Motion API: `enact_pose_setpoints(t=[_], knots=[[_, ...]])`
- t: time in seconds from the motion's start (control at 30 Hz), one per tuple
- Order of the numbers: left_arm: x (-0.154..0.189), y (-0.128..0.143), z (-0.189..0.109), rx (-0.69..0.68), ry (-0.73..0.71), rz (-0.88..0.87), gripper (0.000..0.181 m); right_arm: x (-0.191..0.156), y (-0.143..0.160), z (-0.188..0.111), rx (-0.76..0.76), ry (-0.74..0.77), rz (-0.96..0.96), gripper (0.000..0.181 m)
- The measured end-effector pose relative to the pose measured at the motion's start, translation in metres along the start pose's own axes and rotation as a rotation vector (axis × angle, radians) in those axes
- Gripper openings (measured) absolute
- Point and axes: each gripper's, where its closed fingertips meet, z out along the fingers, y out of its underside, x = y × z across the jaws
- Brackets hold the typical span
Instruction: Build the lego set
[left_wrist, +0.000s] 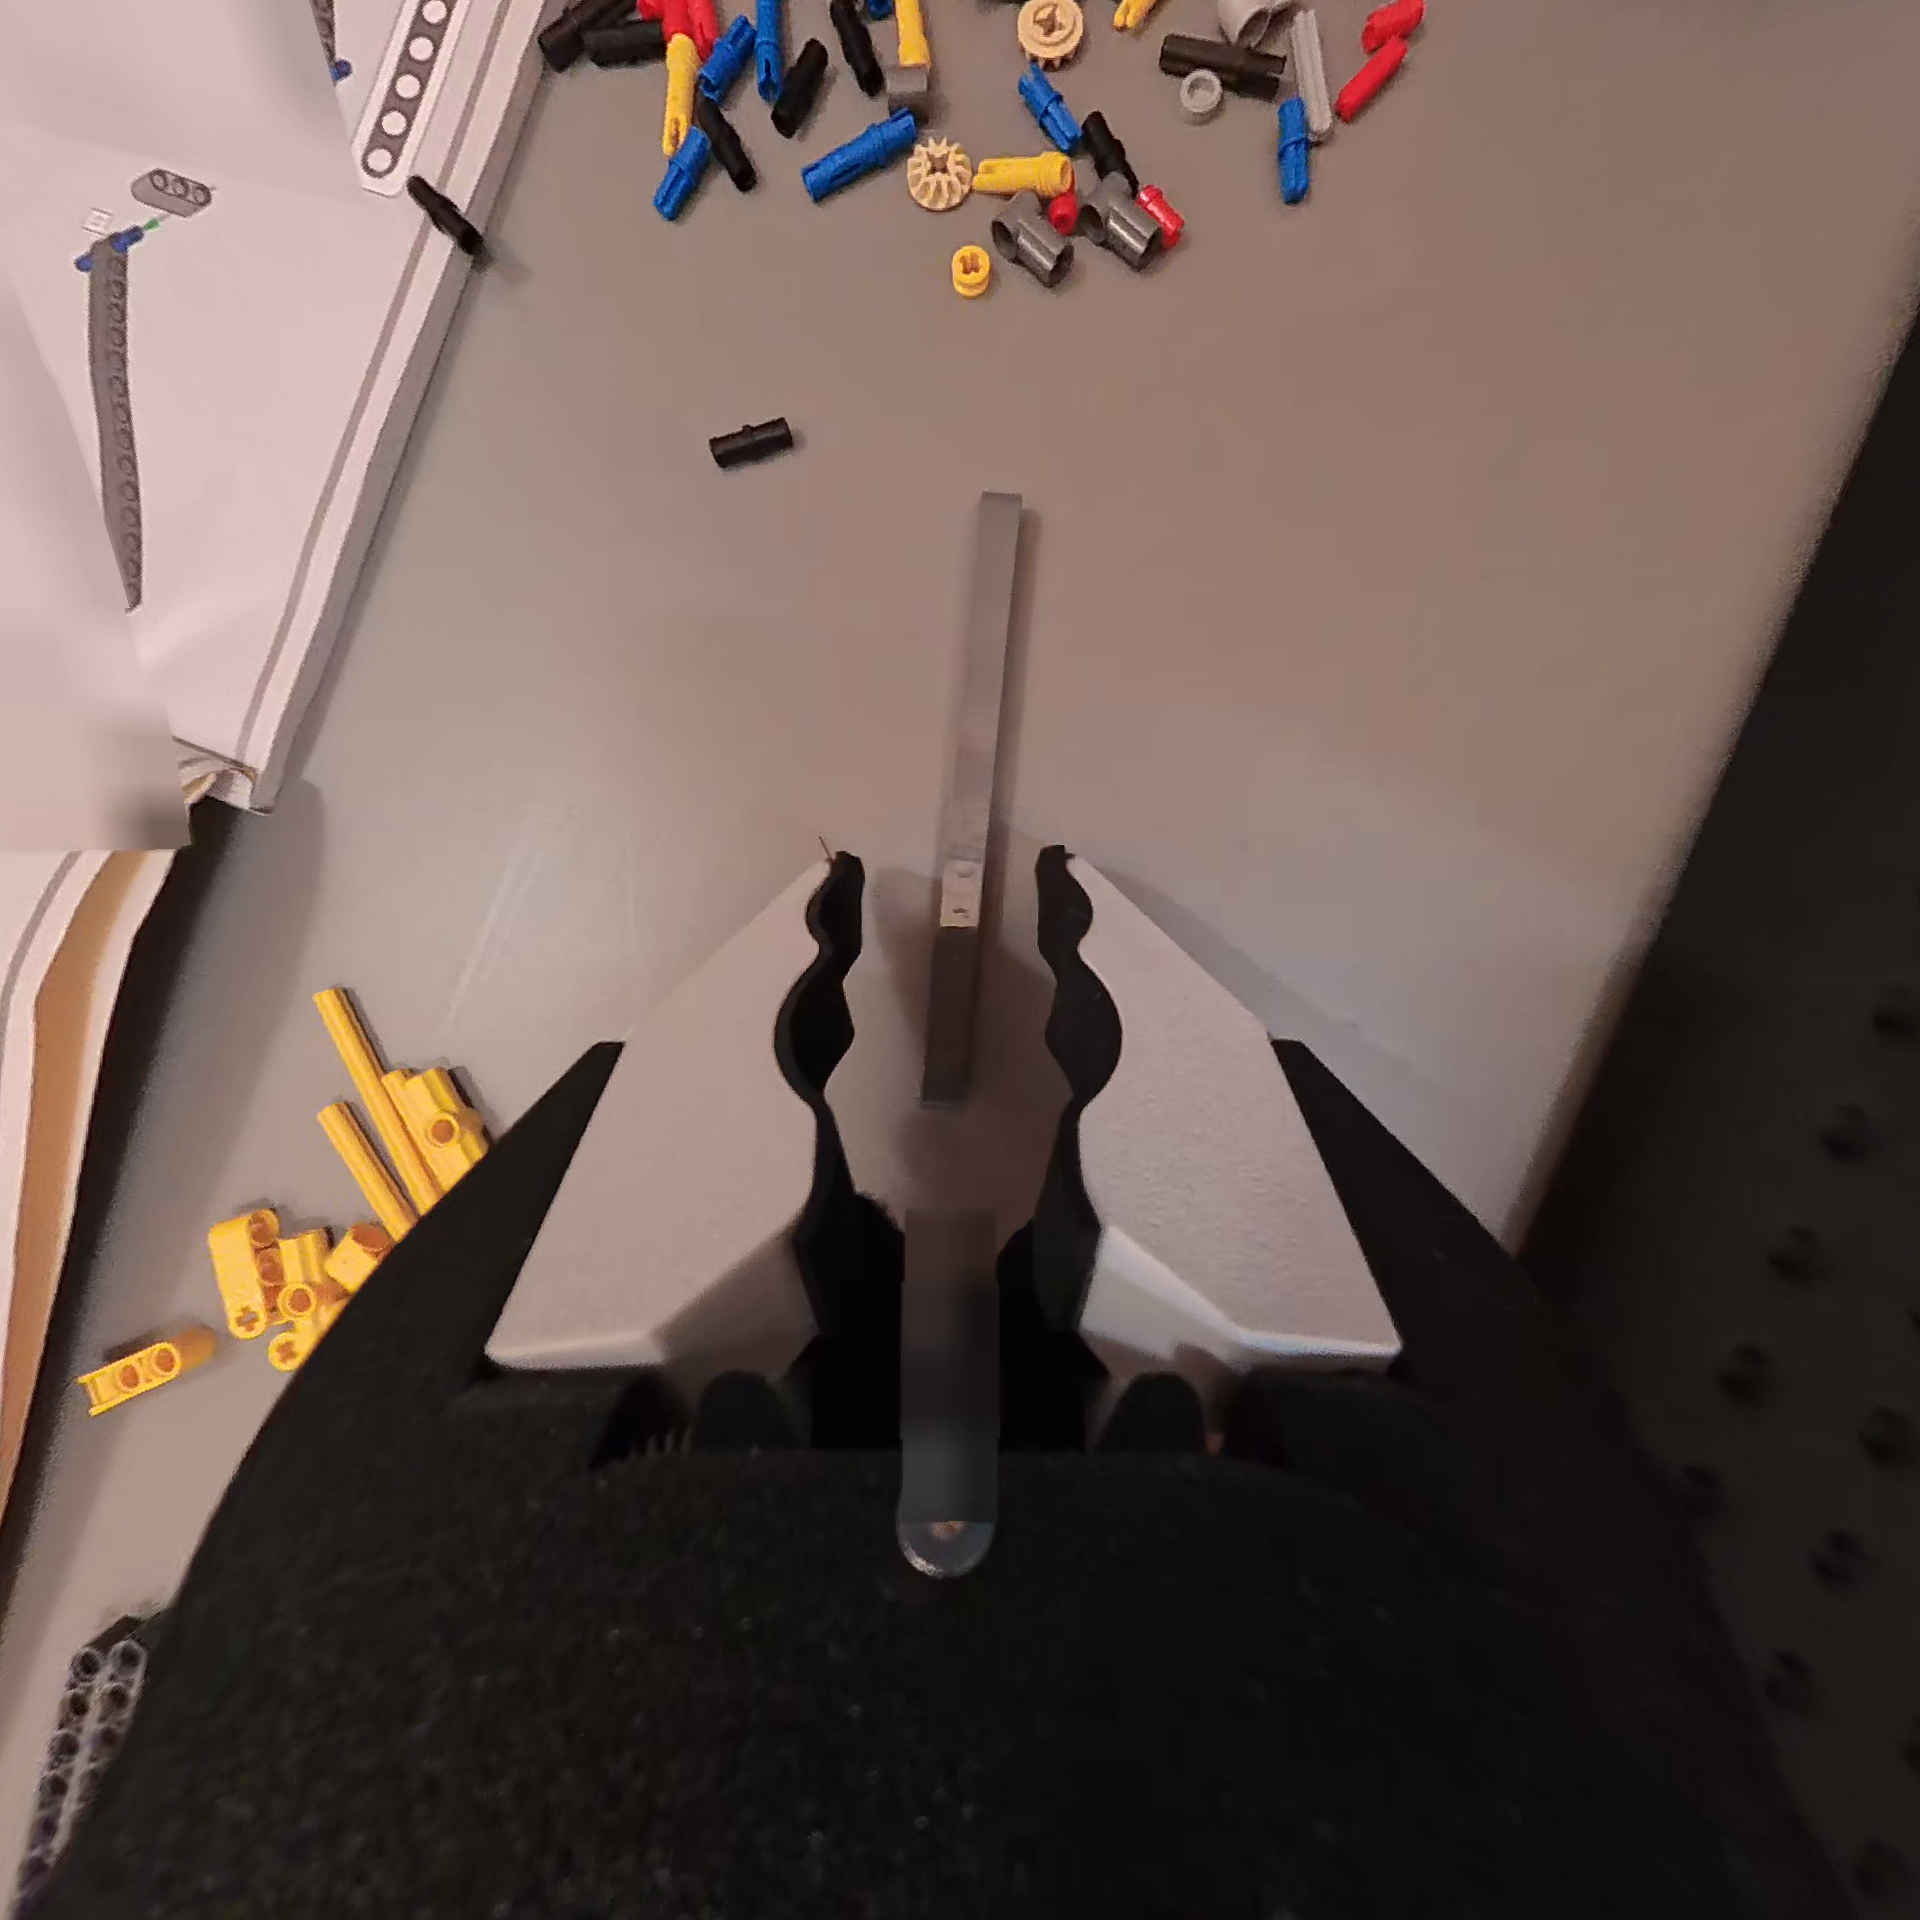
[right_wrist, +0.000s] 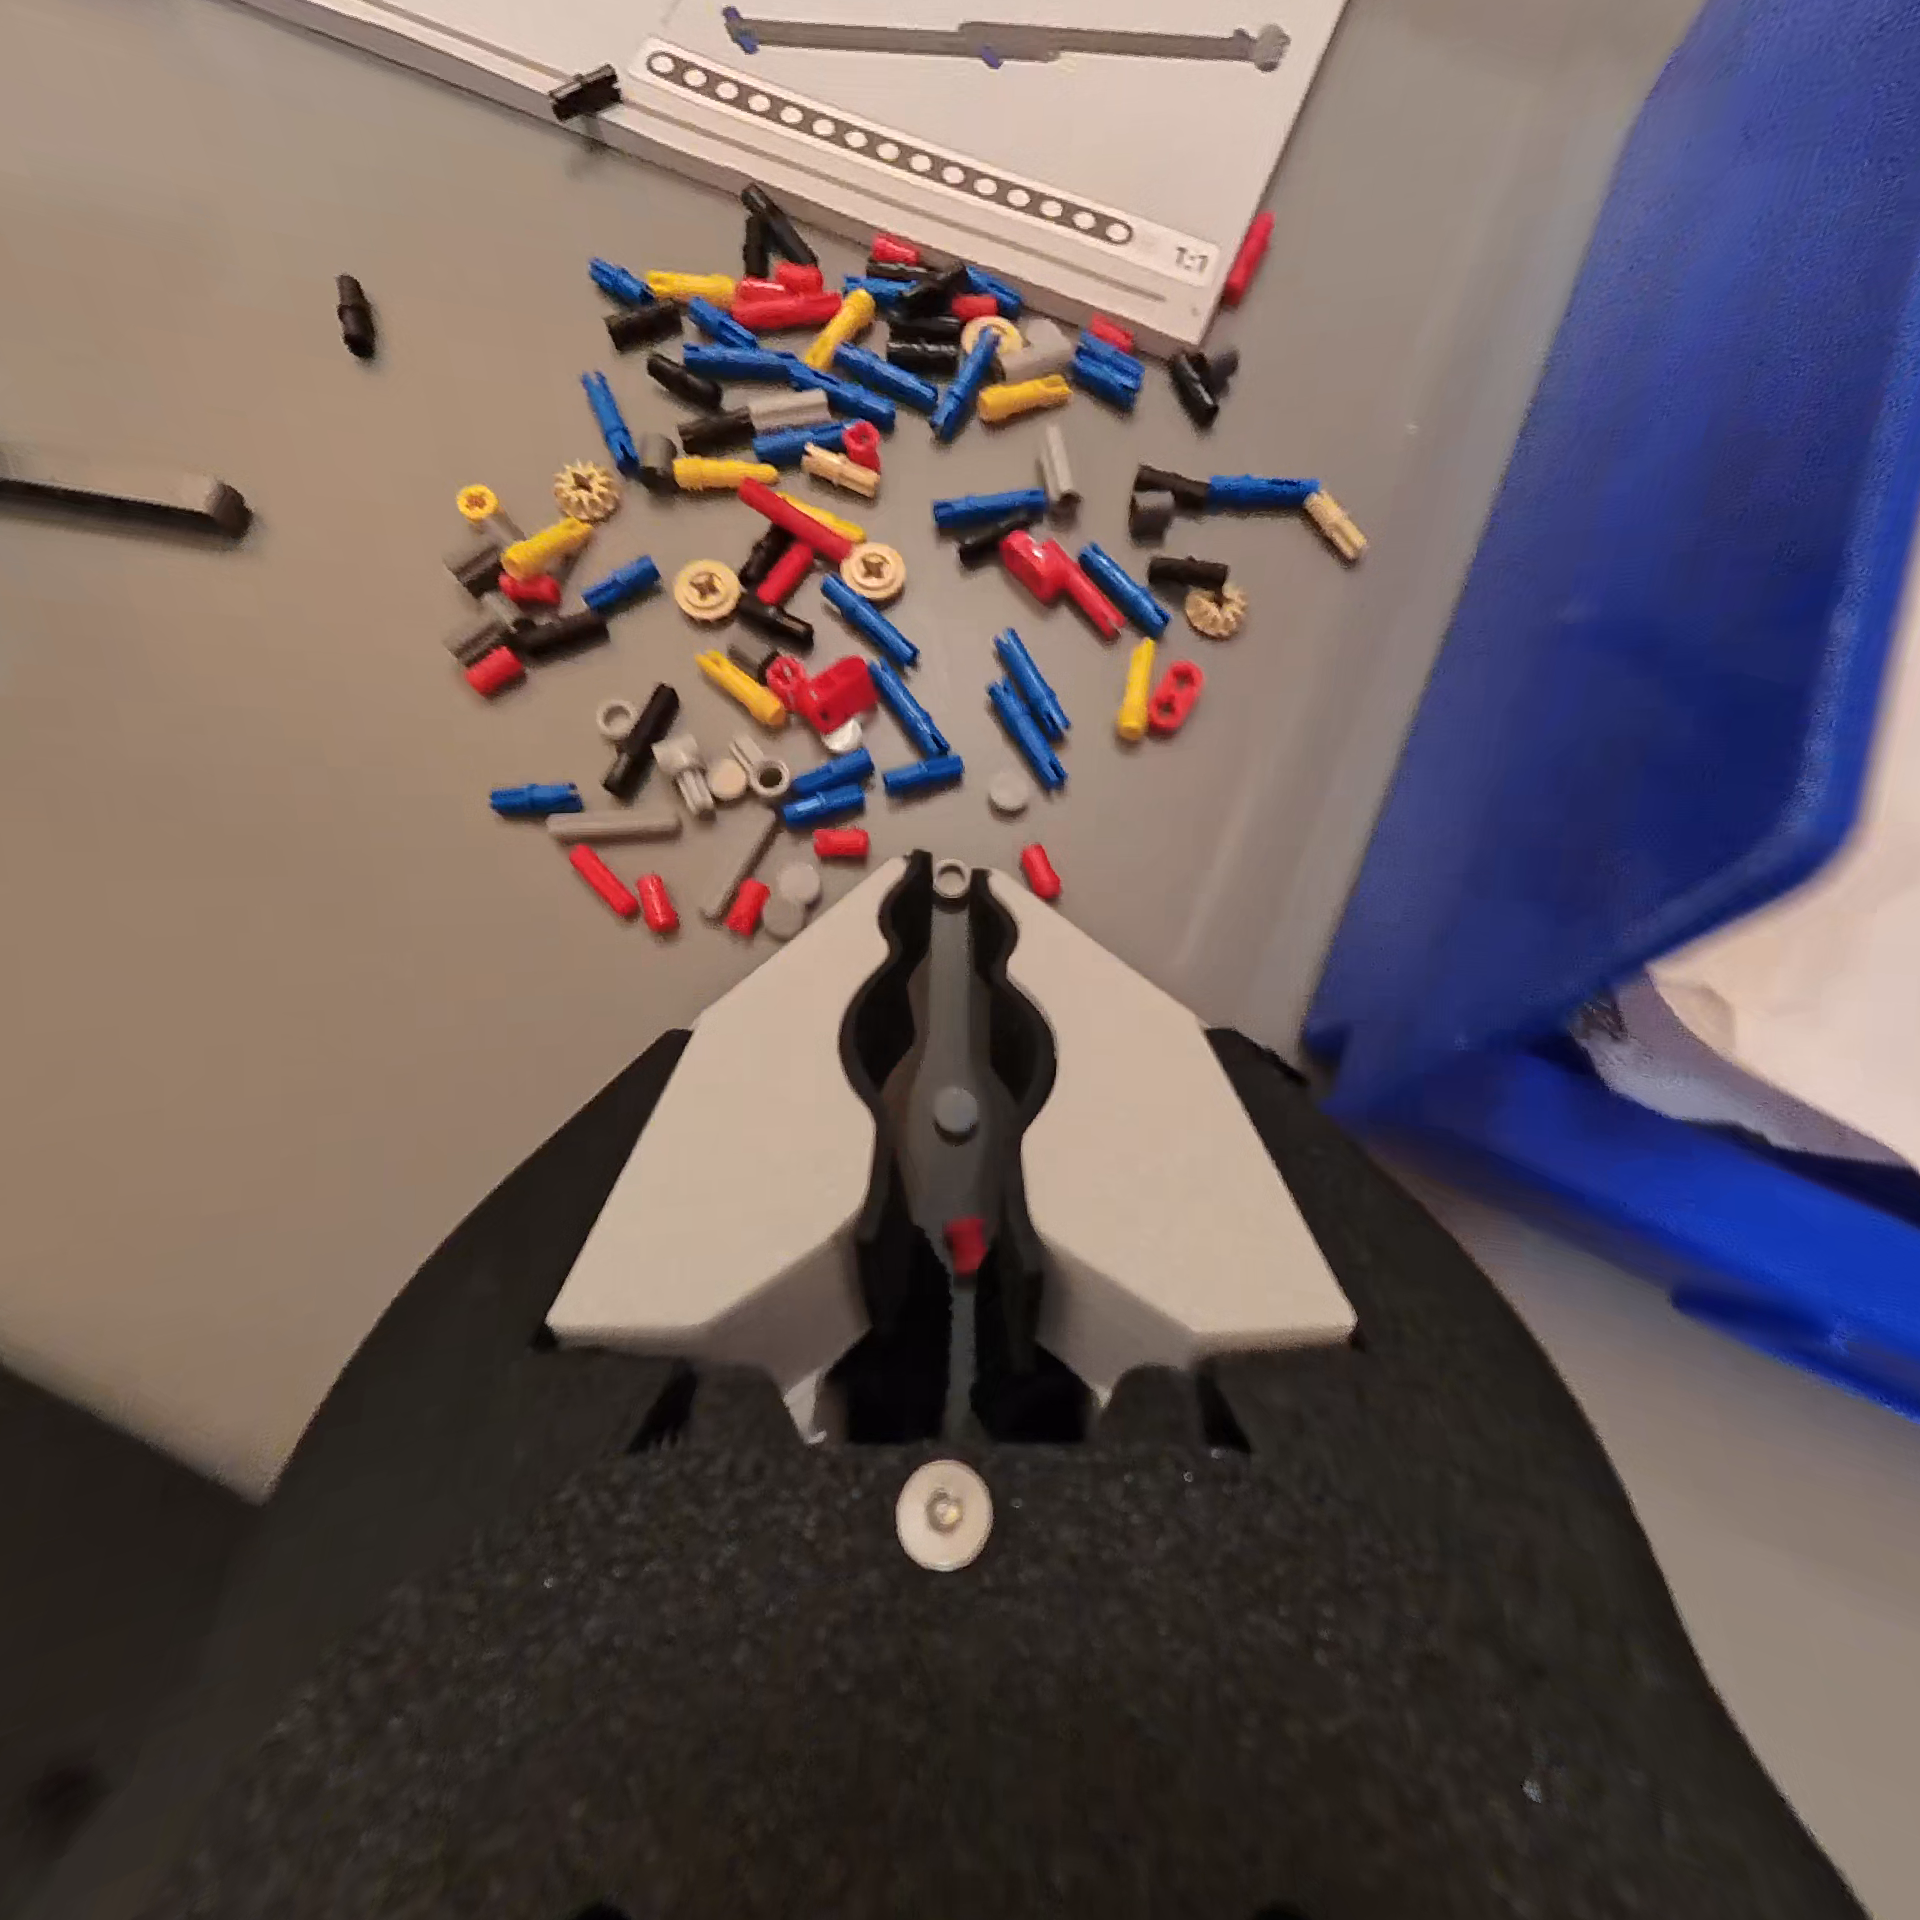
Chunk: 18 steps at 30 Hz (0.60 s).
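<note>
Left tongs (left_wrist: 949, 868): jaws spread, gripping nothing; a long grey beam (left_wrist: 977, 790) lies on the grey worktop (left_wrist: 1351, 623) between the fingers, clear of both pads. Ahead of the beam, a lone black pin (left_wrist: 750, 444). To the left, a cluster of yellow parts (left_wrist: 343, 1195); beyond that, the open instruction booklet (left_wrist: 208, 416) with another black pin at its edge. Farther ahead, a scatter of small pins (left_wrist: 935, 114) in blue, red, yellow, black and grey. Right tongs (right_wrist: 948, 883): jaws nearly closed on a small light-grey ringed piece (right_wrist: 949, 879) at the tips. Directly ahead, the scatter, with tan gears among the pins. The beam shows at the left edge of the right wrist view. A blue bin (right_wrist: 1662, 623) stands to the right, beside the scatter.
</note>
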Motion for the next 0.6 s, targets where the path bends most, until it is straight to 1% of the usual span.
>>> enact_pose_setpoints(t=[0.07, 0.1, 0.13, 0.2, 0.3, 0.37, 0.43, 0.5, 0.6], knots=[[-0.001, -0.003, 0.001, 0.005, -0.01, 0.003, 0.032, -0.002, -0.004, 0.004, 0.004, -0.002, 0.005, 0.007], [0.0, -0.005, 0.001, 0.013, -0.004, 0.0, 0.032, 0.0, -0.003, 0.004, 0.004, 0.009, 0.011, 0.011], [0.001, -0.008, 0.001, 0.024, 0.005, -0.003, 0.032, 0.002, -0.002, 0.0, 0.008, 0.023, 0.017, 0.017], [0.004, -0.012, 0.001, 0.039, 0.018, -0.002, 0.032, 0.01, 0.002, -0.016, 0.04, 0.067, 0.057, 0.02], [0.001, -0.012, 0.001, 0.039, 0.009, 0.006, 0.032, 0.034, 0.028, -0.04, 0.035, 0.176, 0.186, 0.024], [0.002, -0.013, 0.001, 0.047, 0.015, 0.005, 0.031, 0.048, 0.044, -0.048, 0.035, 0.248, 0.301, 0.027], [0.005, -0.015, 0.002, 0.054, 0.034, 0.0, 0.031, 0.05, 0.046, -0.046, 0.032, 0.243, 0.354, 0.032], [0.008, -0.017, 0.003, 0.062, 0.048, 0.003, 0.03, 0.057, 0.041, -0.043, 0.027, 0.282, 0.334, 0.034], [0.011, -0.018, 0.002, 0.057, 0.047, 0.021, 0.03, 0.056, 0.037, -0.032, 0.01, 0.289, 0.302, 0.038]])
